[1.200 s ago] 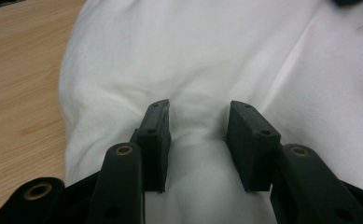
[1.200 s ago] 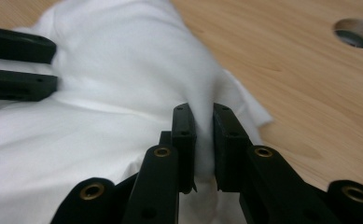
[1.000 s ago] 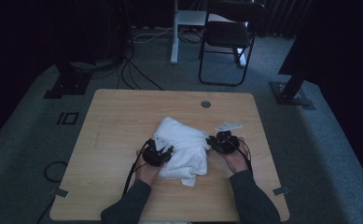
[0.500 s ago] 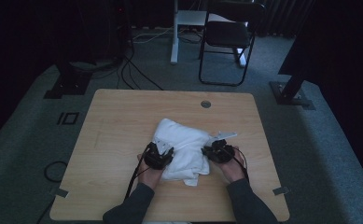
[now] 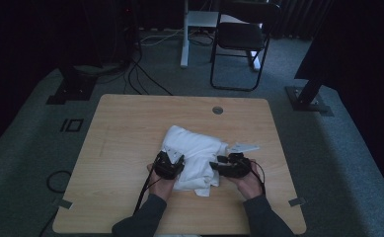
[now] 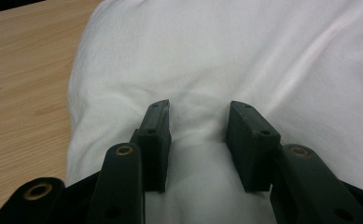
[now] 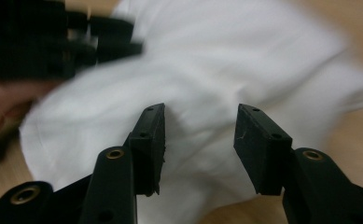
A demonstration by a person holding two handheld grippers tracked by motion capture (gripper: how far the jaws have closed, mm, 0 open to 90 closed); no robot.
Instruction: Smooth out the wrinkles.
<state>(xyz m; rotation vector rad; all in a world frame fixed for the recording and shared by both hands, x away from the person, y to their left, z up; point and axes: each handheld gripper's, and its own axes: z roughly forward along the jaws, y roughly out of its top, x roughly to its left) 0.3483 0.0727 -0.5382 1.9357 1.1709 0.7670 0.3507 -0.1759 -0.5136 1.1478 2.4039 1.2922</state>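
Observation:
A crumpled white cloth (image 5: pixel 192 153) lies in a heap near the middle of the wooden table (image 5: pixel 130 128). My left gripper (image 5: pixel 172 160) rests on the cloth's left side, jaws open, with cloth (image 6: pixel 244 60) bulging between the two pads. My right gripper (image 5: pixel 219 163) points left at the cloth's right edge, also open, over the white fabric (image 7: pixel 207 70). The left gripper (image 7: pixel 53 42) and a hand appear blurred at the top left of the right gripper view.
A small white piece (image 5: pixel 243 147) lies on the table just right of the cloth. A round cable hole (image 5: pixel 217 109) sits near the far edge. Beyond the table stand a black chair (image 5: pixel 241 39) and floor cables (image 5: pixel 140 74).
My right gripper has moved left and toward me, turning from above the cloth's right corner to its right edge. The left gripper has barely shifted.

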